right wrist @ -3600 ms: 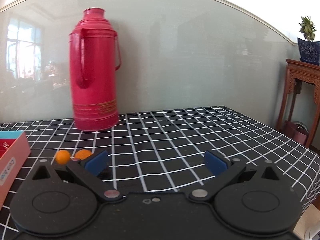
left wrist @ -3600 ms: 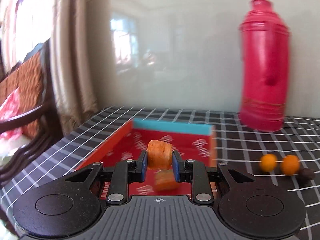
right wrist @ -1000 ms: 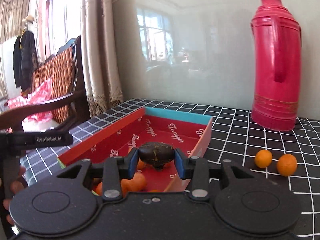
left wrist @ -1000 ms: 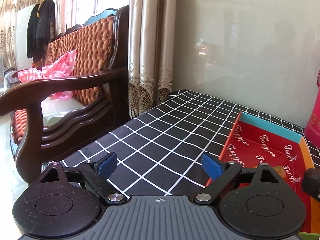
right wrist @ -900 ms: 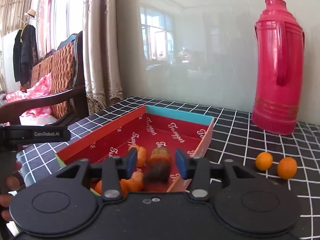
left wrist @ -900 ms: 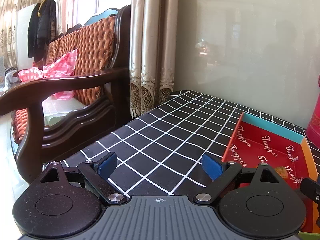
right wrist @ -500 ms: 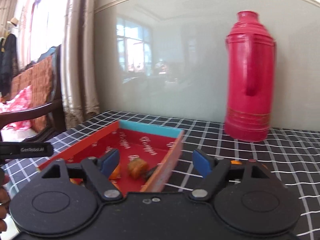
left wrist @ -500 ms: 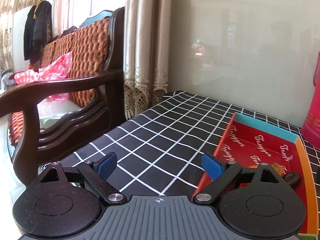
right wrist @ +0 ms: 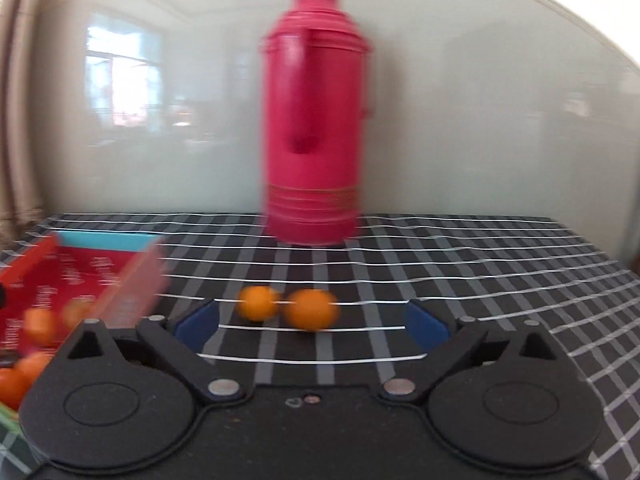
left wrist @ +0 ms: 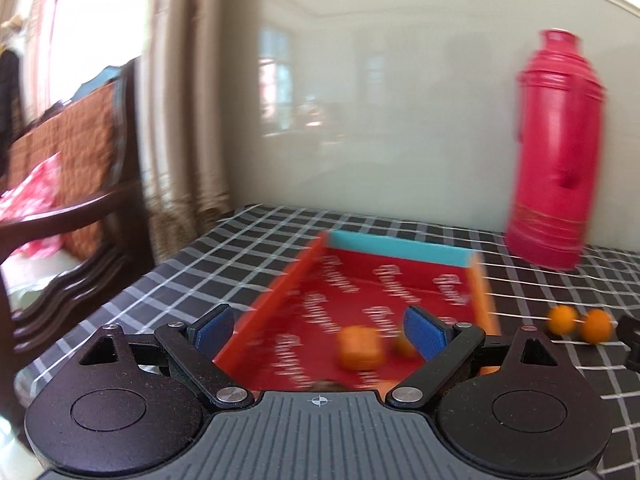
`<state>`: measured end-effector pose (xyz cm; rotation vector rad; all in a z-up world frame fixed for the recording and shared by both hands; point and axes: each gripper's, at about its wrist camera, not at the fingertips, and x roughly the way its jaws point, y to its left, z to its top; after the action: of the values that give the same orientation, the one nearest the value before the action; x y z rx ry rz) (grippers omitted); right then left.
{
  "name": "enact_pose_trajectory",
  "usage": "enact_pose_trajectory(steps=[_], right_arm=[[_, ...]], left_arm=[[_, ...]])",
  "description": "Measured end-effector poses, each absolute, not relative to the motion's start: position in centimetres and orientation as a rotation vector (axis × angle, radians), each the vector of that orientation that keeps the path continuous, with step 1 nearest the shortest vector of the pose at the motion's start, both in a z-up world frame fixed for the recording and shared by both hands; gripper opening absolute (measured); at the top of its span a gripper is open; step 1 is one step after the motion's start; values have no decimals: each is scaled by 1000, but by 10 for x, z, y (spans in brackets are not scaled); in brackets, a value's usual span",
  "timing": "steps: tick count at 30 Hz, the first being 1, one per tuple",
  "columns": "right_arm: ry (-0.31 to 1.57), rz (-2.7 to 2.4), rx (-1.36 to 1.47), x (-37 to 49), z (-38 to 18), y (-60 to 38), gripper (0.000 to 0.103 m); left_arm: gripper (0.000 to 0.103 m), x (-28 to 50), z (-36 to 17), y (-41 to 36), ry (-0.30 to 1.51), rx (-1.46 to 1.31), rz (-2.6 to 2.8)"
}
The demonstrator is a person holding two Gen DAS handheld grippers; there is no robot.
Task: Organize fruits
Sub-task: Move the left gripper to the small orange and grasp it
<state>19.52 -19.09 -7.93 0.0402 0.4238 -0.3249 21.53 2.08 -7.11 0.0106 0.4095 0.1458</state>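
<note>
Both tongs stand spread and empty: the left tongs (left wrist: 320, 334) face the red box (left wrist: 400, 284), where an orange fruit piece (left wrist: 359, 347) lies on the floor. The right tongs (right wrist: 310, 326) frame two small oranges (right wrist: 288, 307) on the checked bench (right wrist: 460, 264) (blurred), before the pink thermos (right wrist: 314, 120); only the left view shows the wooden chair (left wrist: 76, 200)

Bright daylight floods in from the window (left wrist: 80, 20) left of the red thermos (left wrist: 556, 152), blown out white. Both views smear sideways with motion blur; fisheye edges bow.
</note>
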Motion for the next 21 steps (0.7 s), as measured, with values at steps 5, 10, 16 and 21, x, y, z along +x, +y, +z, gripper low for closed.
enact_pose_trajectory(steps=[5, 10, 16, 21], right_arm=[[457, -439, 59, 190, -85, -220, 94], [466, -505, 72, 180, -89, -242, 94], [455, -547, 87, 167, -88, -263, 94], [449, -578, 107, 157, -88, -279, 94]], left_arm=[[92, 215, -69, -23, 392, 73, 31], [91, 220, -67, -62, 381, 146, -49], [91, 231, -73, -99, 408, 206, -114], [91, 241, -83, -124, 436, 238, -158]])
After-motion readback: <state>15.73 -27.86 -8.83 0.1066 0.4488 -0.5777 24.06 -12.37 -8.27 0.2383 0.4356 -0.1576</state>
